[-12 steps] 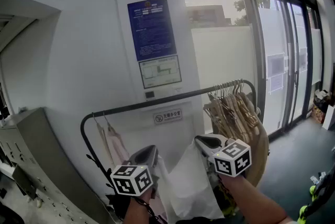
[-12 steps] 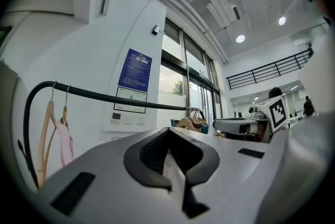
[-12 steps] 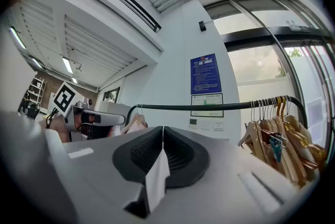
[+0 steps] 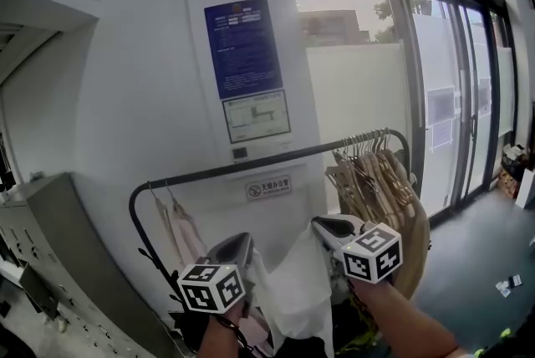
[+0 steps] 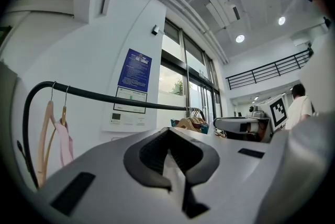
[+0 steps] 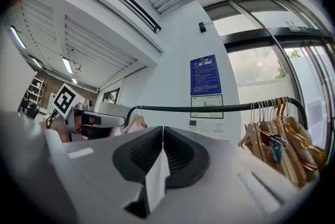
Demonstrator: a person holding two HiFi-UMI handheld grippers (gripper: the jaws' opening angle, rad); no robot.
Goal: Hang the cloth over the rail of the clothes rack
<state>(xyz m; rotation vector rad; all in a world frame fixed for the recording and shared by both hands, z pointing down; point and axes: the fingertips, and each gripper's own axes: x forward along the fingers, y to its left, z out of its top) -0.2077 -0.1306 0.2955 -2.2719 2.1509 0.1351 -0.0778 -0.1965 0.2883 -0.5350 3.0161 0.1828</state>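
A white cloth (image 4: 294, 291) hangs between my two grippers, just below and in front of the black rail (image 4: 251, 165) of the clothes rack. My left gripper (image 4: 240, 245) is shut on one upper corner, and a strip of cloth (image 5: 175, 180) shows pinched between its jaws. My right gripper (image 4: 324, 224) is shut on the other corner, with a white fold (image 6: 156, 180) sticking out of its jaws. Both grippers point up towards the rail (image 6: 209, 108), which crosses above them. Each gripper shows in the other's view: the right gripper (image 5: 242, 124) and the left gripper (image 6: 97, 119).
Several wooden hangers (image 4: 376, 172) crowd the rail's right end. A pink garment on a hanger (image 4: 179, 229) hangs at its left end. A white wall with a blue notice (image 4: 242, 48) stands right behind the rack. Glass doors (image 4: 451, 89) are to the right and grey lockers (image 4: 50, 264) to the left.
The hanging cloth has drawn in and looks narrower at the bottom. Both grippers stay almost where they were.
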